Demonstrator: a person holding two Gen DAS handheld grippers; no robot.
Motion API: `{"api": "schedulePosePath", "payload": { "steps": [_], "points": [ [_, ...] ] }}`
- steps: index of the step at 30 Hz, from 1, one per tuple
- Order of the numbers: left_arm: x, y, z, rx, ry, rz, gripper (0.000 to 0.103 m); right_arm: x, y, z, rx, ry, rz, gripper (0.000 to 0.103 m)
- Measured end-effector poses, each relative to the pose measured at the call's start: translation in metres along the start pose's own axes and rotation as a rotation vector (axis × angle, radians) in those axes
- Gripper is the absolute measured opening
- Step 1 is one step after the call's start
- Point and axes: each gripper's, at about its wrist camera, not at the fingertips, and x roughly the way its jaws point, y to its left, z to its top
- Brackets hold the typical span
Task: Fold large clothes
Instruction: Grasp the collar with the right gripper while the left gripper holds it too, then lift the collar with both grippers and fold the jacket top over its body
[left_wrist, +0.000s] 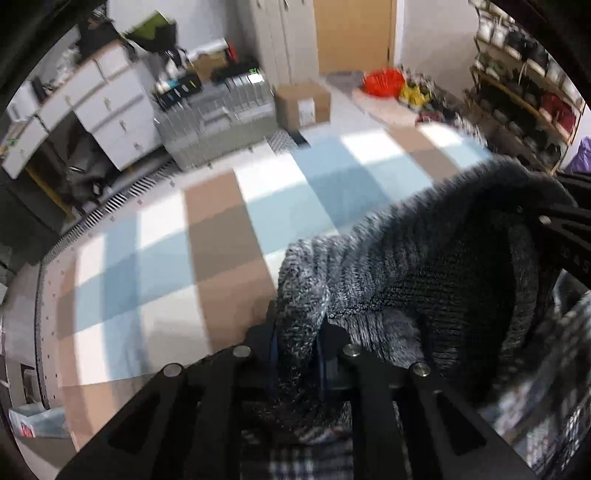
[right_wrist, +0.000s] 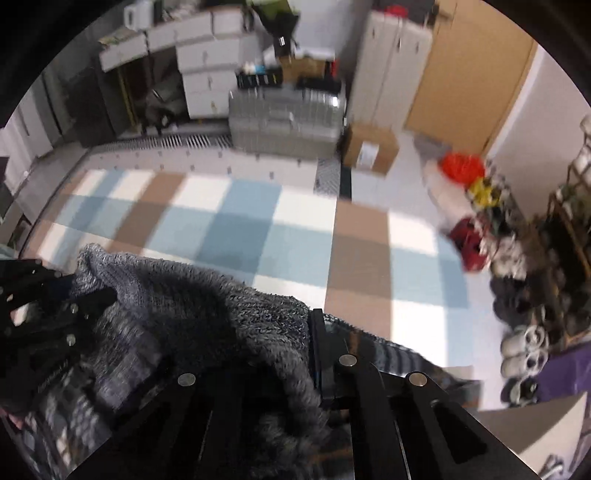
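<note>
Checked cloth (right_wrist: 258, 229) lies bare ahead; sweater (left_wrist: 424, 266) crowds near side

A chunky grey marled knit sweater (left_wrist: 406, 266) hangs bunched and lifted above the checked blue, white and brown surface. Its fuzzy fabric drapes in thick folds, stretched from left to right, close to both cameras, and part of it is blurred.
</note>
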Motion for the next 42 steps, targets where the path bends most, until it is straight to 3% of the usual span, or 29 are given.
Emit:
{"api": "schedulePosePath", "payload": {
  "steps": [5,8,11,15,18,21,27,31,33,34,35,37,38,39,42],
  "points": [
    [-0.085,0.001,-0.020,-0.038,-0.156,-0.038,0.009,-0.088,-0.001,-0.025,0.004,-0.153,0.039,0.008],
    [-0.146,-0.015,-0.058,0.009,-0.251,-0.057,0.009,-0.145,0.001,-0.057,0.003,-0.232,0.055,0.008],
    [-0.181,-0.029,-0.089,0.041,-0.308,-0.075,0.009,-0.186,0.010,-0.091,0.007,-0.277,0.070,0.008],
    [-0.194,-0.045,-0.126,0.085,-0.341,-0.059,0.009,-0.221,0.027,-0.143,0.010,-0.304,0.069,0.008],
    [-0.187,-0.053,-0.160,0.103,-0.327,-0.062,0.009,-0.229,0.045,-0.188,0.002,-0.286,0.059,0.008],
    [-0.175,-0.056,-0.191,0.070,-0.264,-0.111,0.009,-0.220,0.054,-0.226,0.052,-0.239,0.078,0.009],
    [-0.128,-0.053,-0.226,-0.051,-0.094,-0.195,0.010,-0.175,0.067,-0.280,0.146,-0.036,0.127,0.010],
    [-0.116,-0.061,-0.233,-0.026,0.006,-0.224,0.012,-0.165,0.075,-0.293,0.096,0.049,0.107,0.019],
    [-0.127,-0.062,-0.231,-0.001,0.026,-0.252,0.017,-0.175,0.075,-0.290,0.047,0.053,0.061,0.038],
    [-0.134,-0.061,-0.225,0.010,0.050,-0.296,0.020,-0.178,0.074,-0.289,0.035,0.064,0.047,0.062],
    [-0.142,-0.059,-0.221,0.008,0.068,-0.358,0.024,-0.183,0.071,-0.288,0.020,0.071,0.041,0.075],
    [-0.158,-0.055,-0.215,0.012,0.089,-0.482,0.032,-0.194,0.066,-0.287,-0.025,0.082,0.041,0.075],
    [-0.167,-0.055,-0.215,0.019,0.093,-0.504,0.044,-0.198,0.063,-0.287,-0.049,0.088,0.031,0.075],
    [-0.181,-0.052,-0.208,0.040,0.060,-0.509,0.056,-0.206,0.056,-0.287,-0.063,0.080,0.002,0.075],
    [-0.212,-0.048,-0.196,0.099,-0.071,-0.427,0.063,-0.223,0.040,-0.289,-0.018,0.063,0.005,0.075]
  ]
}}
